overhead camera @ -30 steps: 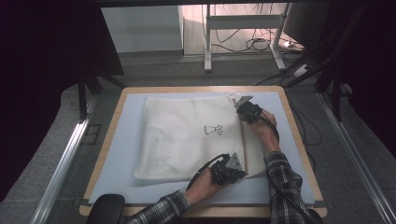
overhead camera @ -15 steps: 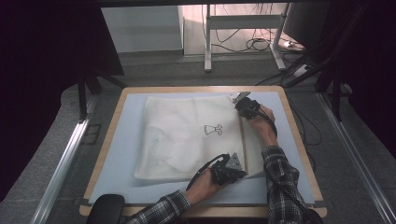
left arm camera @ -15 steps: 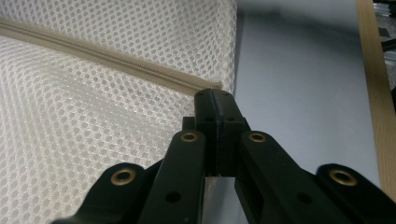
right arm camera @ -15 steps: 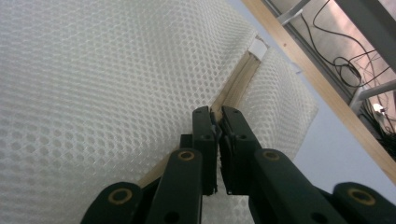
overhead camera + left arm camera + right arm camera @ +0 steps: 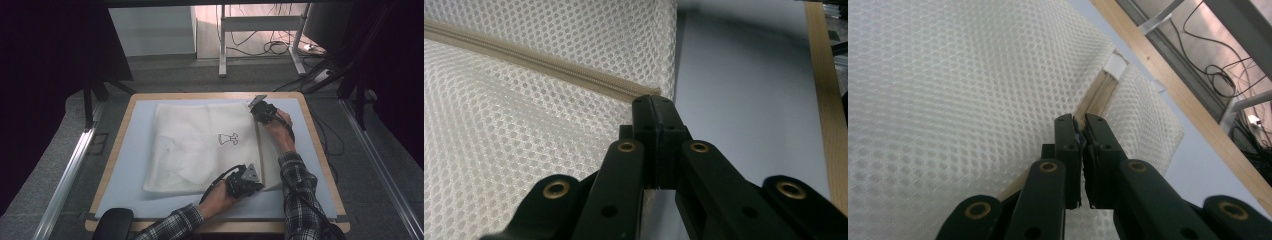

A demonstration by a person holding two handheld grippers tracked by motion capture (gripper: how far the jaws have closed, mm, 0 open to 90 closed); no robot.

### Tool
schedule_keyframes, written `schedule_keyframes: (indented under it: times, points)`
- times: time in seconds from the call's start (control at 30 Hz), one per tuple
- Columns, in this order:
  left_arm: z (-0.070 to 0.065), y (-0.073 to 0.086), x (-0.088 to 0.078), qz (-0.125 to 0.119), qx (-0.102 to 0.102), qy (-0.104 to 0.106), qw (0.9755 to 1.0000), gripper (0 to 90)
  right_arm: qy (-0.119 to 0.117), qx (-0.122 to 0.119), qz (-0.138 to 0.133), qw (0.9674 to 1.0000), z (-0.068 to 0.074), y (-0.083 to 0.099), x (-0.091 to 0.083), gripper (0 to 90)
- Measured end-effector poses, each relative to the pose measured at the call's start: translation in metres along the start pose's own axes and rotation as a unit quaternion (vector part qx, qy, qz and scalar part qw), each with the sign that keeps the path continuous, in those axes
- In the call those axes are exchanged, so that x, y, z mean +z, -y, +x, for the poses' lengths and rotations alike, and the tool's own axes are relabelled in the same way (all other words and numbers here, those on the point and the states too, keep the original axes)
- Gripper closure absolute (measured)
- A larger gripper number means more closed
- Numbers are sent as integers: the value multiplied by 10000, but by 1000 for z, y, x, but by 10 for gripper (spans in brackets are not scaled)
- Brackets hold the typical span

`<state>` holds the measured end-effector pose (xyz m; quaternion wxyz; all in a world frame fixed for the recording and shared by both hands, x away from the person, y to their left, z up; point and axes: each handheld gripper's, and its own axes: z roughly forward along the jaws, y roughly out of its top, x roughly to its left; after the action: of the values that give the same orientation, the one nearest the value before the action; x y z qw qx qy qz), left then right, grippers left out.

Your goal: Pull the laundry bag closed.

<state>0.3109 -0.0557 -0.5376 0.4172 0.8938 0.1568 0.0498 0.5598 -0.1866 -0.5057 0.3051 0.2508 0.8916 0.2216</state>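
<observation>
While the left gripper [image 5: 654, 102] pinches the mesh bag [image 5: 200, 145] at its zipper [image 5: 539, 62] end, we see the right gripper [image 5: 1078, 125] closed on the zipper.

Looks like a lab or test rig room, not a home. Wood-edged worktop [image 5: 320, 150] w/ pale blue mat [image 5: 130, 165] sits inside black curtains [image 5: 45, 75] on both sides. Aluminium rails [image 5: 65, 175] run along grey carpet floor [image 5: 45, 150]. Behind: bare metal desk frame [image 5: 222, 35], loose cables [image 5: 270, 47], power strip [image 5: 320, 76] on the floor.
</observation>
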Motion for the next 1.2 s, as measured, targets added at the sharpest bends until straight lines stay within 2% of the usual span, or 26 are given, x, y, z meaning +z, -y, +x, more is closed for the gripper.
schedule_keyframes:
  times: [0.6,0.8,1.2]
  points:
    - [-1,0,0,11,10,-14,10000,900,40,-77,-18,10000,-12,-12,17,855]
    - [0,0,0,7,-23,18,10000,900,59,-165,27,9998,-15,-19,23,852]
    - [-1,0,0,16,19,-14,10000,900,43,-180,106,9998,-21,-25,32,844]
